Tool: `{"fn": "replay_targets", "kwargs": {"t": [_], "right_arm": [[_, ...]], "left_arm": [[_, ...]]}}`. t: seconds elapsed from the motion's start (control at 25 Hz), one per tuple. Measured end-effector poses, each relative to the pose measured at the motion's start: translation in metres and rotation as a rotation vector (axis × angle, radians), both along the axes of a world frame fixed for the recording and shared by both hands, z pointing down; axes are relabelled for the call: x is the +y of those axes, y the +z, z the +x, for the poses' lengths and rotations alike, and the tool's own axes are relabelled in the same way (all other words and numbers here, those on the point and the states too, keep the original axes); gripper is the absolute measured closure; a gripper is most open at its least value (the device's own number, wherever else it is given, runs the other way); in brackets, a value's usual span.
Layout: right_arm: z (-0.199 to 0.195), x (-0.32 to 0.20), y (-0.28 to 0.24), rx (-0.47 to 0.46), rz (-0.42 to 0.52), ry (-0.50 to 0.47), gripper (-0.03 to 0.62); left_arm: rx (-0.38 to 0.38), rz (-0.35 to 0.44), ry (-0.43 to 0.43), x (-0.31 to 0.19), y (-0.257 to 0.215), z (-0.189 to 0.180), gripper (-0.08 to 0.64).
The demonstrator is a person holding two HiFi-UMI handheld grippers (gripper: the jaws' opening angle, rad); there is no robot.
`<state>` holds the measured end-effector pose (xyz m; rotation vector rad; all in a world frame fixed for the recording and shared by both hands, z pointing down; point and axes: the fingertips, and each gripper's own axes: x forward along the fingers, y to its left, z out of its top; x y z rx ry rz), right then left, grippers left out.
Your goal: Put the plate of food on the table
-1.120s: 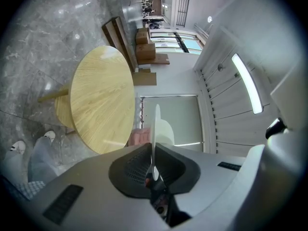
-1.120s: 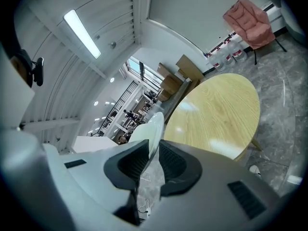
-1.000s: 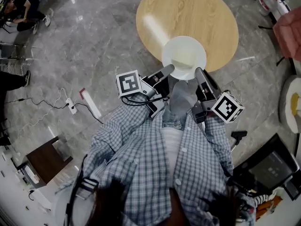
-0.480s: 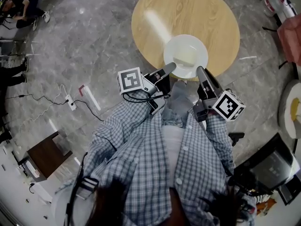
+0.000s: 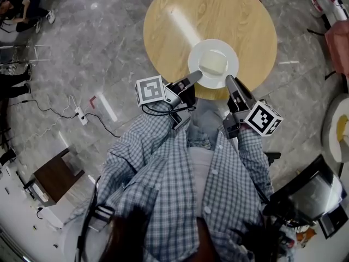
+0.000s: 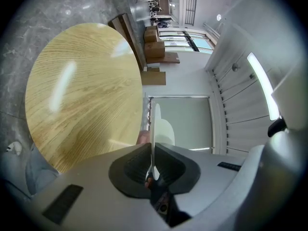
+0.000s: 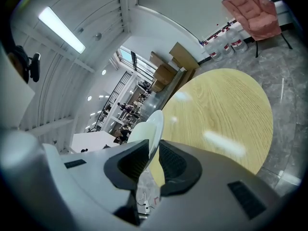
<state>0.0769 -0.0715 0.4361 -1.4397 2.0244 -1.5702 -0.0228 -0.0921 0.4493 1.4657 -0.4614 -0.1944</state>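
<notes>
Right gripper fills the bottom of the frame, grey body with two dark pads at lower centre. Jaws closed on the rim of a white plate, seen edge-on and rising toward centre. Pale food sits on the plate's left face; what kind, can't tell. Round wooden table at centre right, beyond and below the plate. Grey marble floor at right edge. Pink chair upper right, water bottles beside it. Cardboard boxes upper centre. Ceiling light strip upper left. Distant people at centre left, too small to tell more.
</notes>
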Motion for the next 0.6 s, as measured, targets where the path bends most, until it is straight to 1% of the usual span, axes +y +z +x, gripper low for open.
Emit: {"fn": "replay_targets", "kwargs": {"t": [0.08,0.16,0.28,0.36,0.48,0.6], "right_arm": [[0.011,-0.014,0.004,0.002,-0.01,-0.006,0.518],[0.025,-0.033,-0.004,0.005,-0.021,-0.013,0.518],[0.045,-0.056,-0.009,0.005,-0.05,-0.023,0.518],[0.05,-0.061,0.007,0.0,-0.067,-0.029,0.518],[0.044,-0.059,0.043,-0.006,-0.083,-0.037,0.52],[0.044,-0.059,0.059,-0.004,-0.097,-0.045,0.52]], "left_arm": [[0.001,-0.009,-0.002,-0.014,0.004,0.011,0.541],[0.016,-0.016,-0.009,-0.033,-0.006,0.027,0.541],[-0.015,-0.024,-0.002,-0.055,-0.009,0.046,0.541],[-0.034,-0.032,0.0,-0.061,0.006,0.05,0.541],[-0.052,-0.044,-0.002,-0.058,0.041,0.044,0.541],[-0.064,-0.054,-0.002,-0.057,0.056,0.044,0.541]]}}
